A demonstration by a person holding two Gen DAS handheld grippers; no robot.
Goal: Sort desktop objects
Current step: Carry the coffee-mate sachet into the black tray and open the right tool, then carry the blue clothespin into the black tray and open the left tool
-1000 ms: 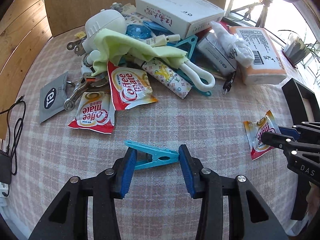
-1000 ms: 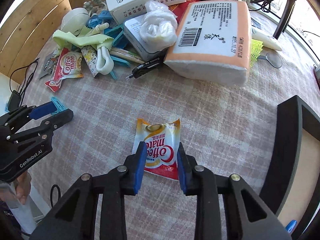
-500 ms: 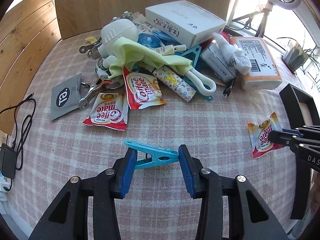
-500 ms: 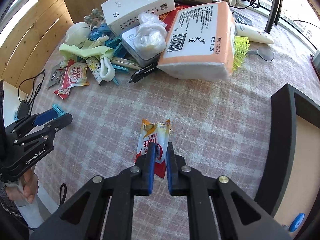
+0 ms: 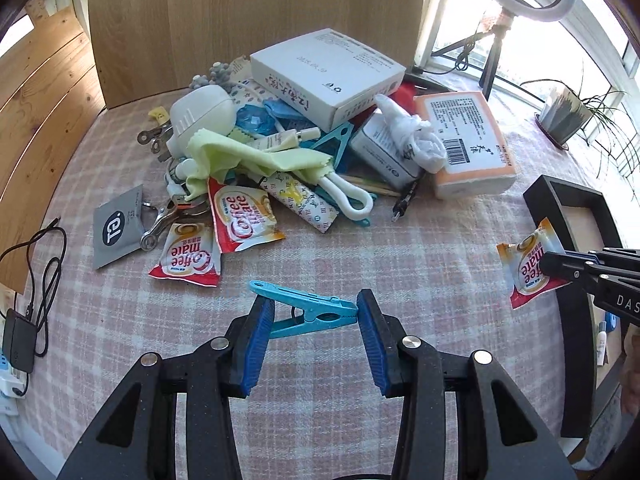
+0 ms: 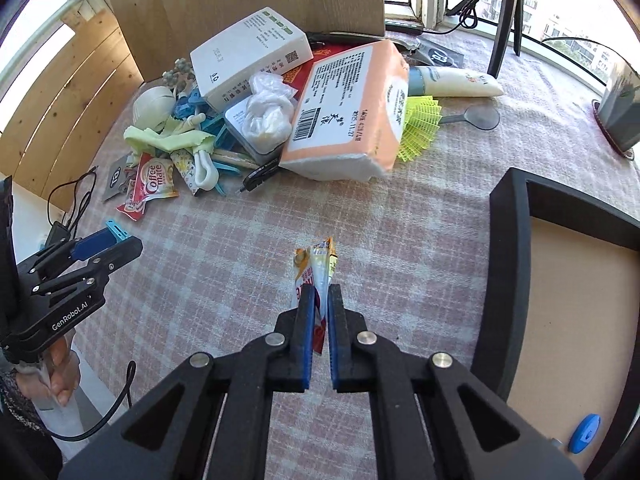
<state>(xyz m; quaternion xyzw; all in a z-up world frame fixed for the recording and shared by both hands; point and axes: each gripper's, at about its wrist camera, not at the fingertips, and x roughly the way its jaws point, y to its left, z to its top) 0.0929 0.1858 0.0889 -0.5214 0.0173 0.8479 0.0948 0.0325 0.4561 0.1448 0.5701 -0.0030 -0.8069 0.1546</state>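
Observation:
My left gripper (image 5: 315, 303) is shut on a light blue clothespin (image 5: 296, 298), held crosswise between its pads above the checked tablecloth. In the right wrist view my right gripper (image 6: 321, 292) is shut on a Coffee mate sachet (image 6: 316, 264), pinched and folded lengthwise, clear of the cloth. From the left wrist view that sachet (image 5: 526, 266) hangs at the right gripper's tips (image 5: 552, 260), beside the black tray (image 5: 568, 192). Two more Coffee mate sachets (image 5: 244, 216) lie at the front of the clutter pile.
The pile at the back holds a white box (image 5: 324, 72), an orange tissue pack (image 5: 464, 140), a yellow-green cloth (image 5: 256, 156), clips and a pen. The black tray (image 6: 510, 240) at right holds a small blue item (image 6: 584, 434). Cables and a charger (image 5: 18, 344) lie left.
The right jaws closed on the sachet, folding it, and lifted it toward the tray. The left gripper rose with the clothespin still in it.

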